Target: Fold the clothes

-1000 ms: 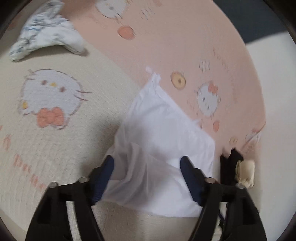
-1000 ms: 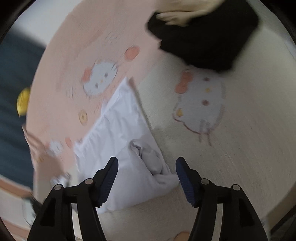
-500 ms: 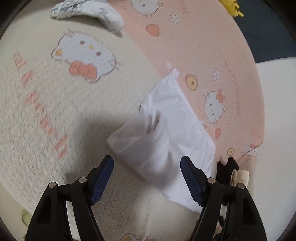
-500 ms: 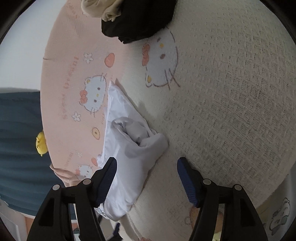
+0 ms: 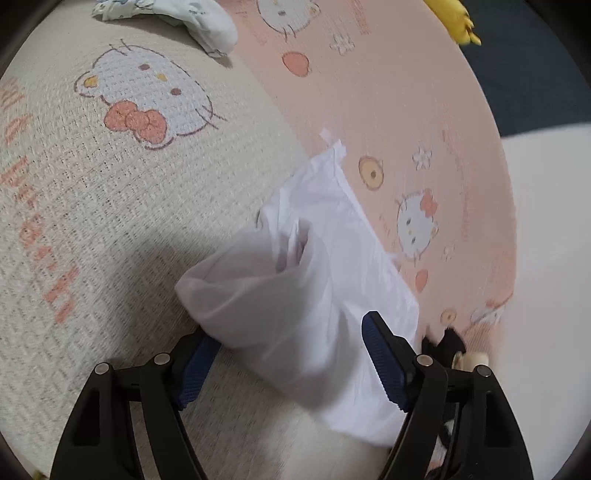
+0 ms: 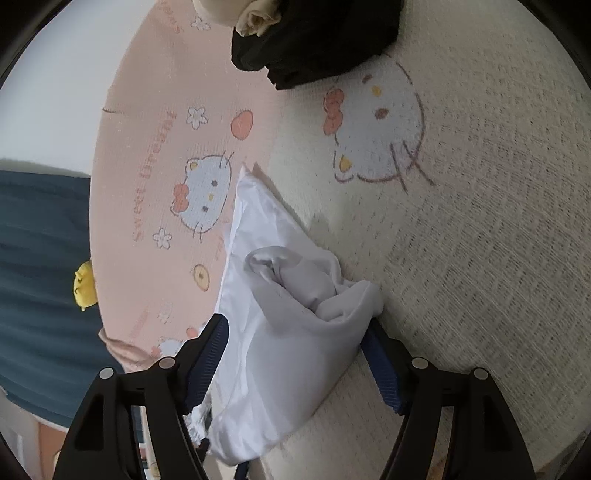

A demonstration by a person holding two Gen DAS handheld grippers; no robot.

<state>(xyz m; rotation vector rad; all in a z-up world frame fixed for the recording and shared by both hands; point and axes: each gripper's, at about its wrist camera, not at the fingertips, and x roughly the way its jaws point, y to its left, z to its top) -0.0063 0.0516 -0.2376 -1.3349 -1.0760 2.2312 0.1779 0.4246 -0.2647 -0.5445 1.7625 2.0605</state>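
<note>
White garment (image 5: 317, 280), partly folded, rumpled, on bedspread (image 5: 110, 229).

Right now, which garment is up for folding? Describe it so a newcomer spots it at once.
Start at the cream and pink cartoon-cat blanket covering the surface. On the line where its cream and pink zones meet lies a thin plain white garment, partly rolled over itself, between both open grippers. Unlike the black bundle and the blue-patterned white piece, it is unprinted.

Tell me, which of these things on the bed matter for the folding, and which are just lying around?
In the job:
- white garment
- left gripper, open
- right gripper, open

Lying about:
- black garment
- patterned white cloth
- yellow plush toy
- Hello Kitty blanket underneath
</note>
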